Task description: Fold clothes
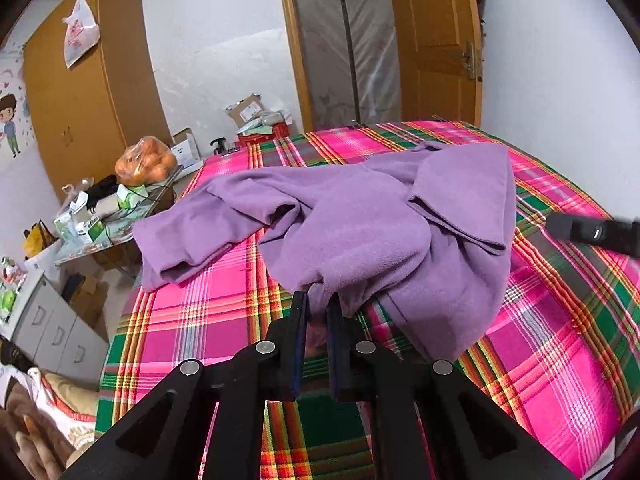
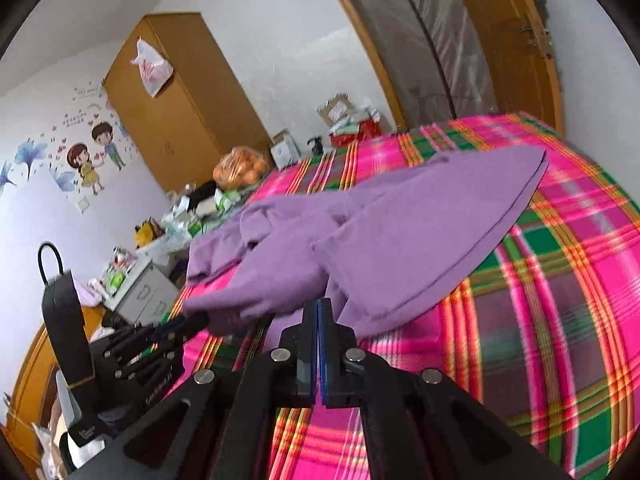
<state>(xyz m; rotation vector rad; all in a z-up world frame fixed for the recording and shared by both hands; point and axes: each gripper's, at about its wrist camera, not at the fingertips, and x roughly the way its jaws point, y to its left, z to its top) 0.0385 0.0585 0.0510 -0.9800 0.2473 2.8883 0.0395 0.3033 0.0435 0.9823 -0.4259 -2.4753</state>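
Observation:
A purple fleece garment (image 1: pixel 360 220) lies crumpled on the bed's pink, green and orange plaid sheet (image 1: pixel 192 316). One sleeve trails toward the left edge of the bed. My left gripper (image 1: pixel 316 304) is shut on the garment's near edge, which bunches between its fingers and is raised off the sheet. The right wrist view shows the same grip, with the left gripper (image 2: pixel 196 318) holding a corner of the garment (image 2: pixel 400 232). My right gripper (image 2: pixel 318 304) has its pads pressed together, and I see no cloth between them. In the left wrist view the right gripper (image 1: pixel 560 224) stands just off the garment's right edge.
Left of the bed stands a cluttered side table with a bag of oranges (image 1: pixel 146 160) and small boxes. Grey drawers (image 1: pixel 56 332) stand nearer, and a wooden wardrobe (image 1: pixel 88 92) is behind. Boxes (image 1: pixel 260 120) and a wooden door (image 1: pixel 436 40) are beyond the bed's far end.

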